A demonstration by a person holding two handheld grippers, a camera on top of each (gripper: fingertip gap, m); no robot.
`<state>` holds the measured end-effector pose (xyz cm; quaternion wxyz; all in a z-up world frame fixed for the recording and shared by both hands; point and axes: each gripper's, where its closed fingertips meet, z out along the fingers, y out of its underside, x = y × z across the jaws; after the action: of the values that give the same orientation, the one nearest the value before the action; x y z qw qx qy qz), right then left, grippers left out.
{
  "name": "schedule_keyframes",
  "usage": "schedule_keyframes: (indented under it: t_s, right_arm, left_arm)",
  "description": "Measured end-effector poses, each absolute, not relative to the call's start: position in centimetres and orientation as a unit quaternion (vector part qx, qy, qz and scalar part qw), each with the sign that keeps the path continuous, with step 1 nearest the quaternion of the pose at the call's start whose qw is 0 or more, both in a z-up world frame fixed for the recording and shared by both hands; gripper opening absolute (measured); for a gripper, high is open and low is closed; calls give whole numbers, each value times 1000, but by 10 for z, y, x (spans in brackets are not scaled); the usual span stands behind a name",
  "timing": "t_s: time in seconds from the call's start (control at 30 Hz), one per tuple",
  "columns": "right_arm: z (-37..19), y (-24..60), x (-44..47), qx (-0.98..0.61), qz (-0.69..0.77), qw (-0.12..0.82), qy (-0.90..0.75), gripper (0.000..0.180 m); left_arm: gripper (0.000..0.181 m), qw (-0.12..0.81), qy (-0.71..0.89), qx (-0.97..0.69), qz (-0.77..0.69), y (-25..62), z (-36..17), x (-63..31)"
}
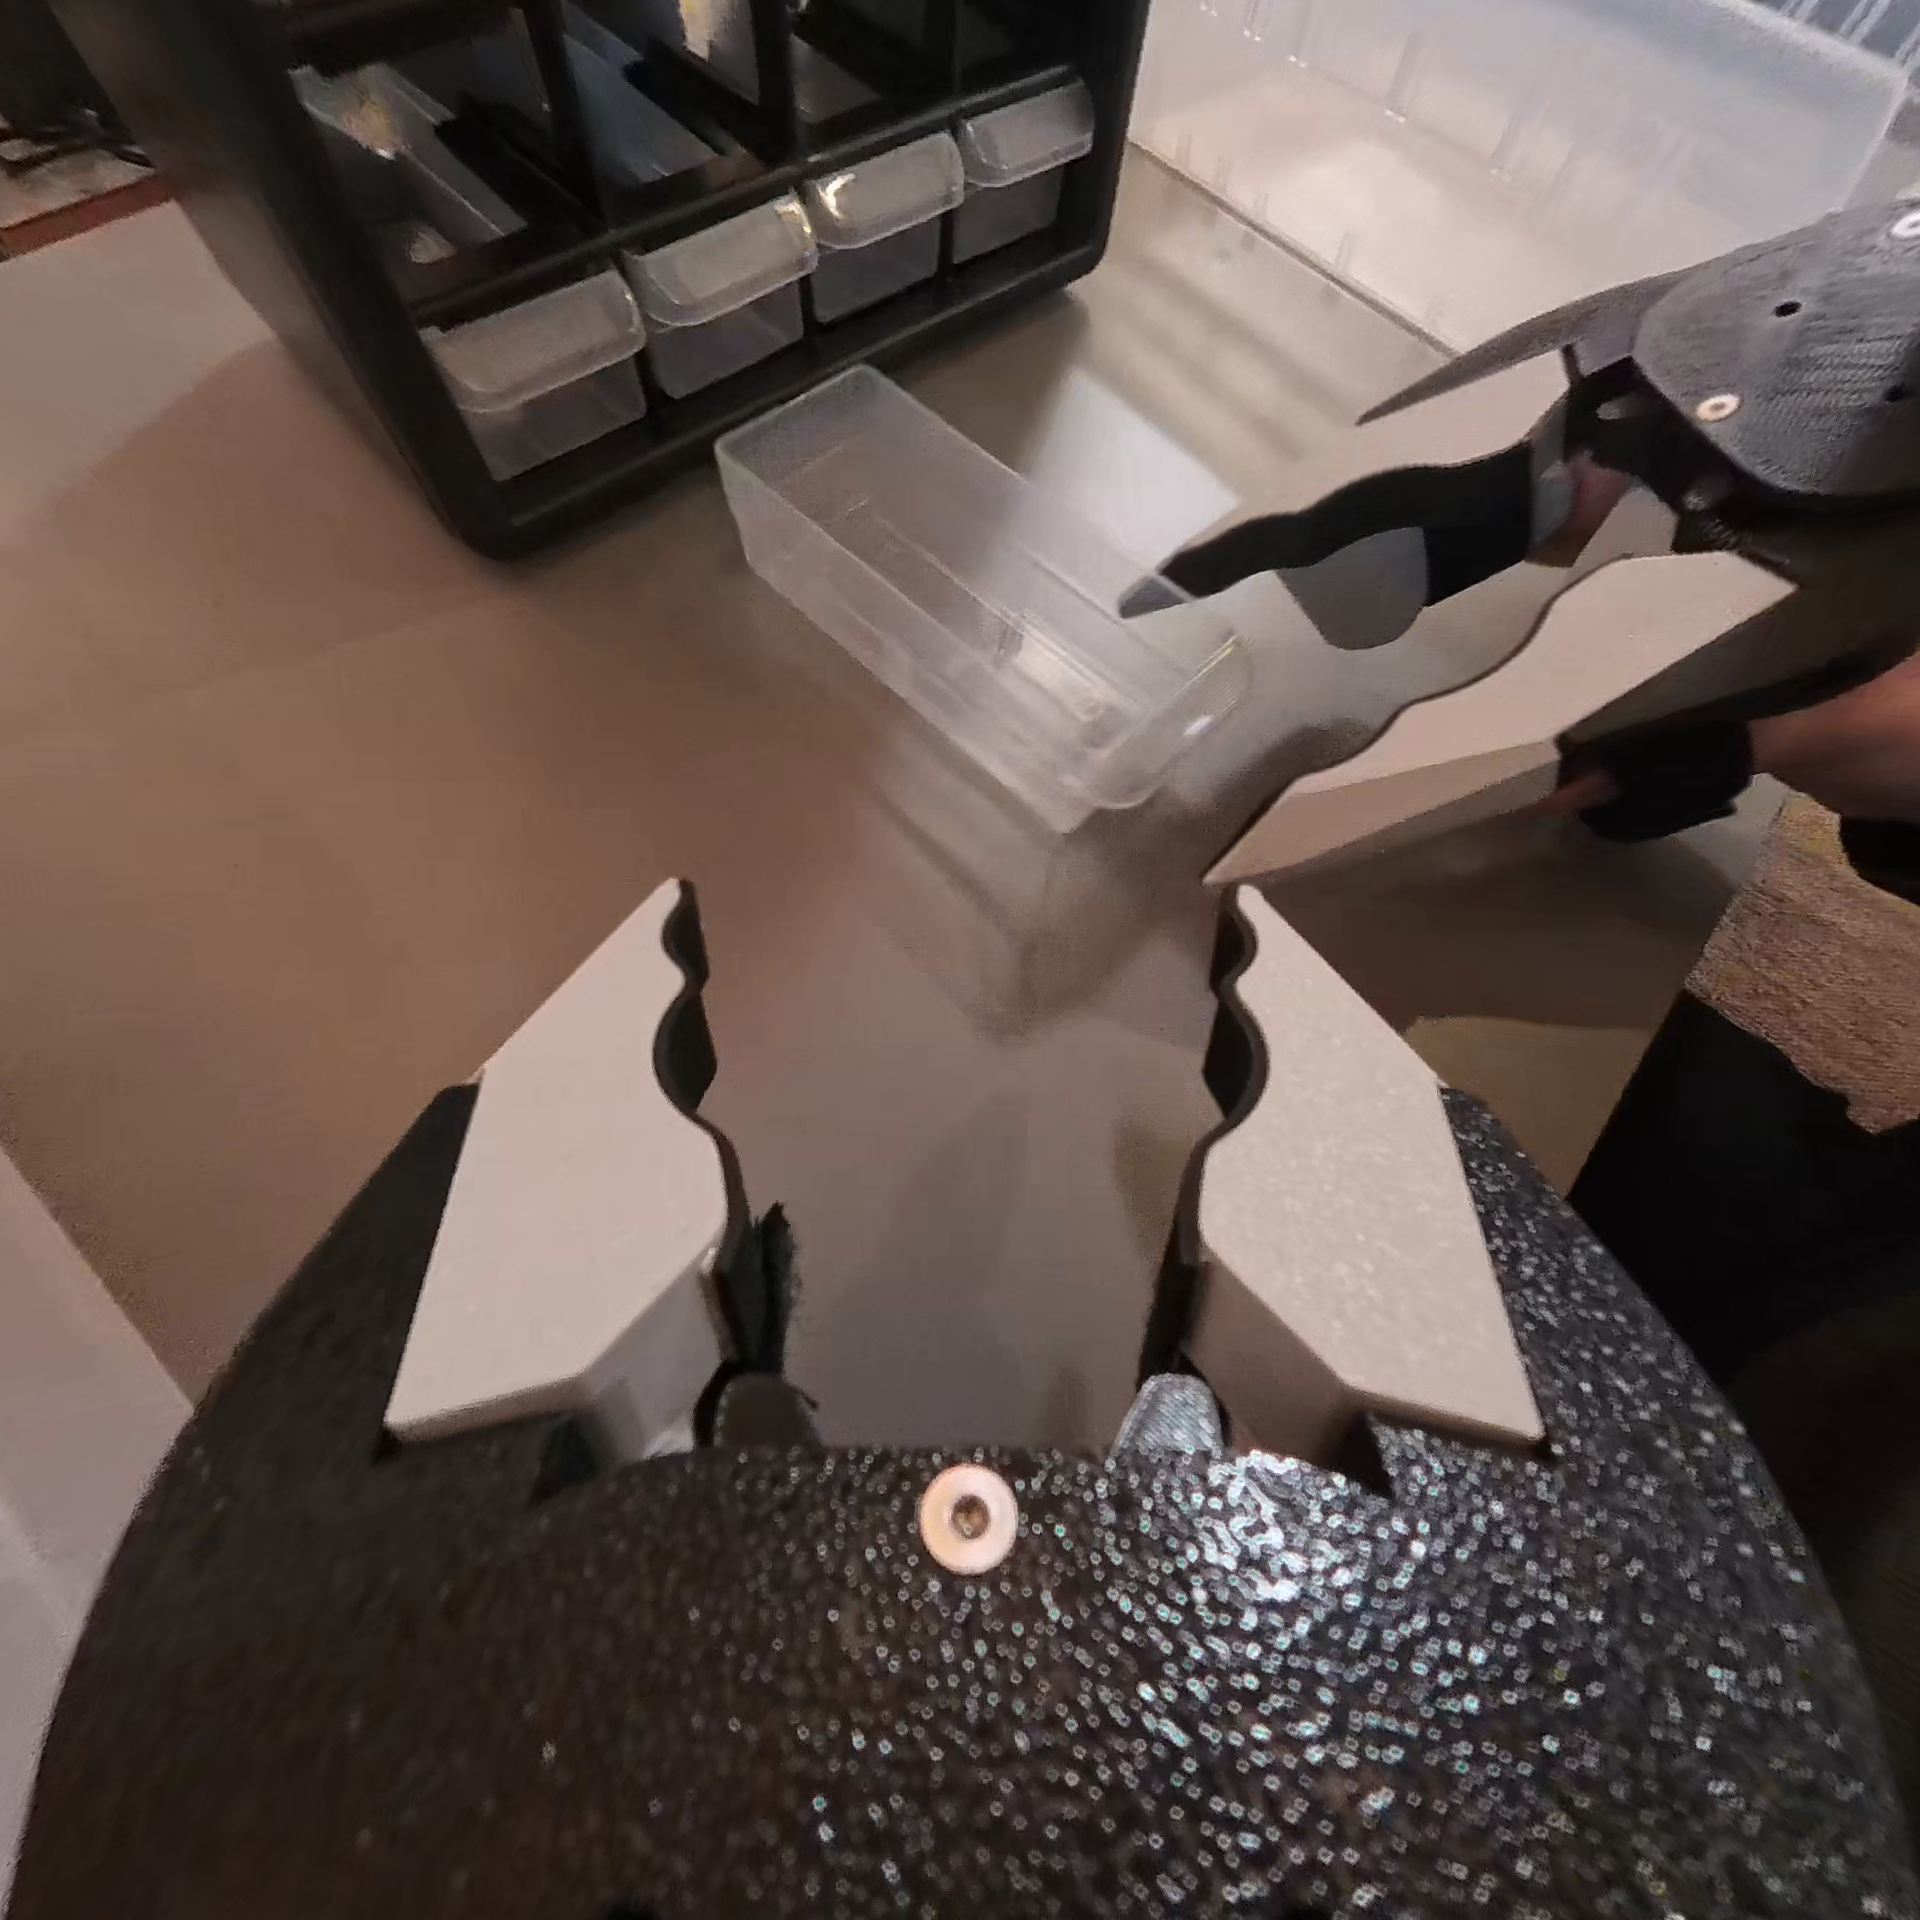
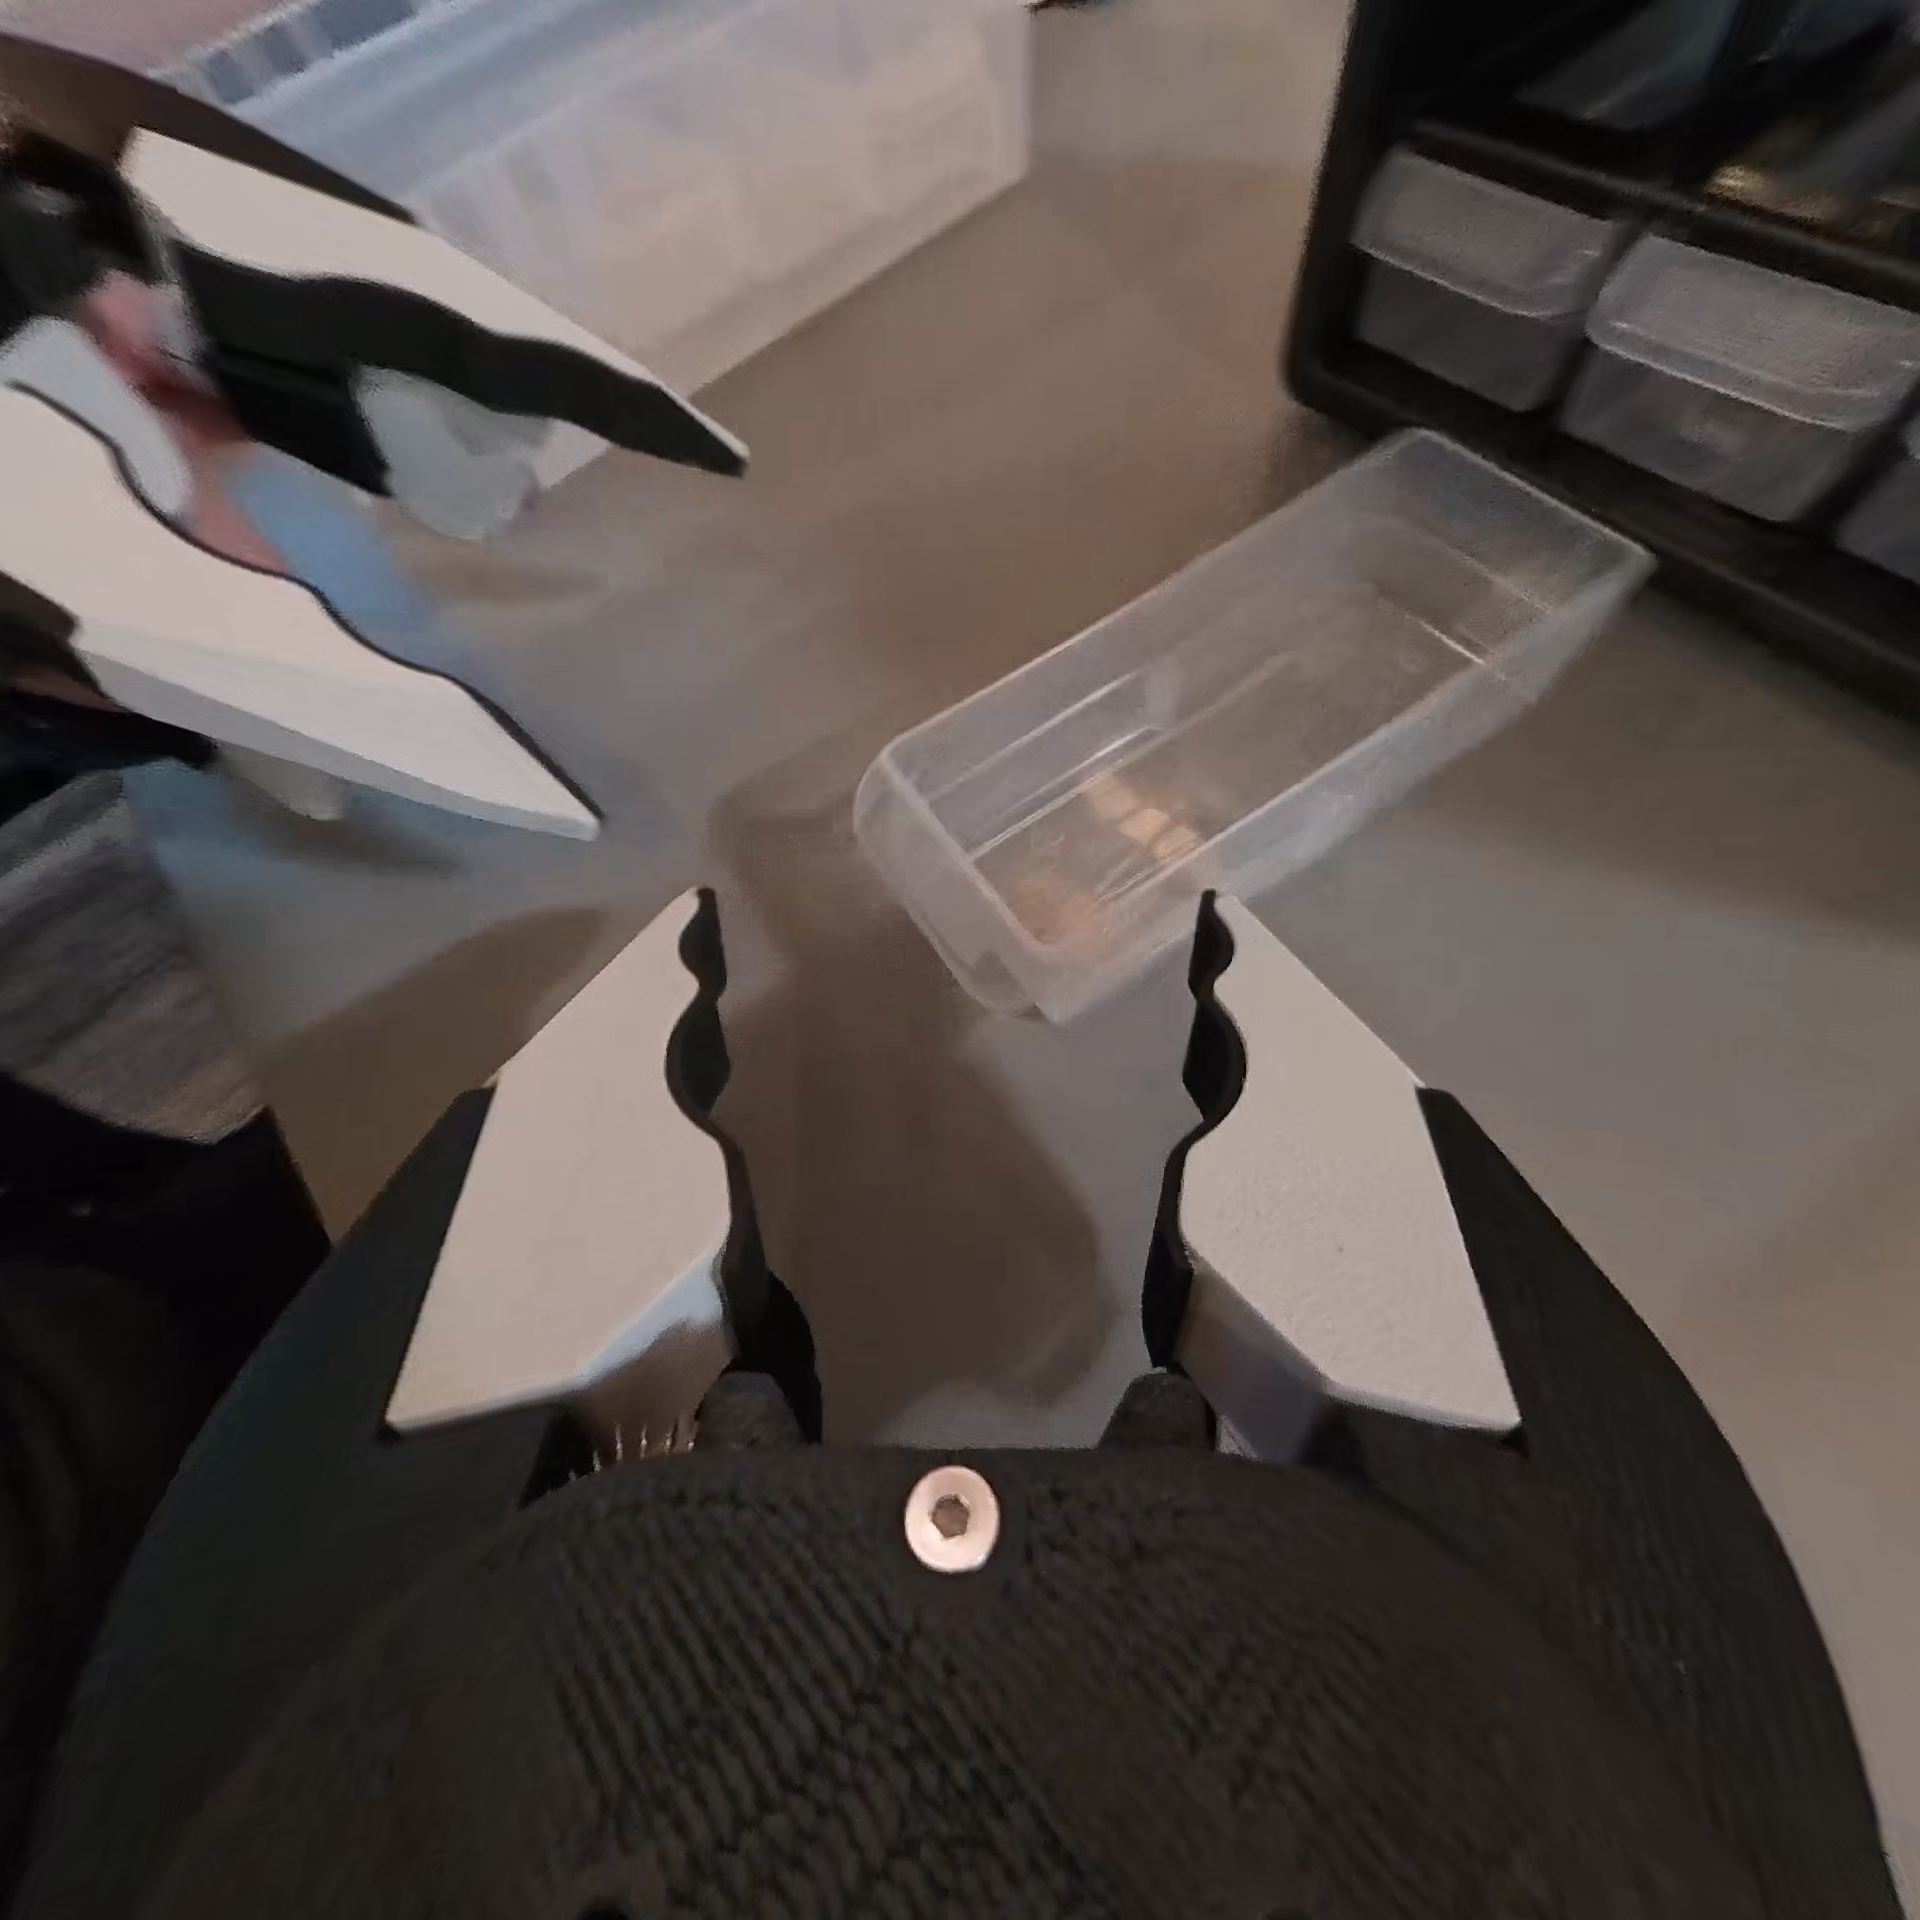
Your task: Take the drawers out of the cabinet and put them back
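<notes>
A clear plastic drawer (image 2: 1247, 727) lies loose on the table (image 2: 1558, 1039), at one o'clock from the right gripper (image 2: 956, 904), whose fingers stand apart and empty. The left gripper (image 1: 961, 894) is likewise spread. The drawer looks light, stiff and slippery; grip its thin side wall.

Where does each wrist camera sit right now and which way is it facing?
Left wrist view: rides on the left gripper, looking along its open fingers over the tan table toward the loose clear drawer and black cabinet; the right gripper and a gloved hand show at right.
Right wrist view: rides on the right gripper, fingers open, facing the same drawer, with the cabinet at upper right and the left gripper at upper left.
Shared: drawer, cabinet, table, a translucent bin.
</notes>
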<state>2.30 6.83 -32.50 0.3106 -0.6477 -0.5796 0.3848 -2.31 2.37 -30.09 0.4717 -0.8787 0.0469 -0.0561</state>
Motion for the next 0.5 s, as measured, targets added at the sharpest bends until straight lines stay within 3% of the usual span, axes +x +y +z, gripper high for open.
schedule_keyframes:
  t_s: [0.13, 0.23, 0.37, 0.5]
  right_arm:
    - [-323, 69, 23, -637, 398, 309, -583, 92]
    - [-302, 88, 27, -626, 409, 357, -559, 93]
    - [-258, 134, 38, -613, 403, 447, -512, 92]
    - [-259, 154, 42, -638, 408, 428, -494, 92]
  left_arm:
    - [98, 476, 75, -874, -65, 26, -307, -11]
    - [97, 492, 128, -860, -50, 28, -304, -3]
    - [80, 504, 167, -847, 35, 39, -303, -20]
    - [97, 481, 123, -865, -70, 56, -314, -12]
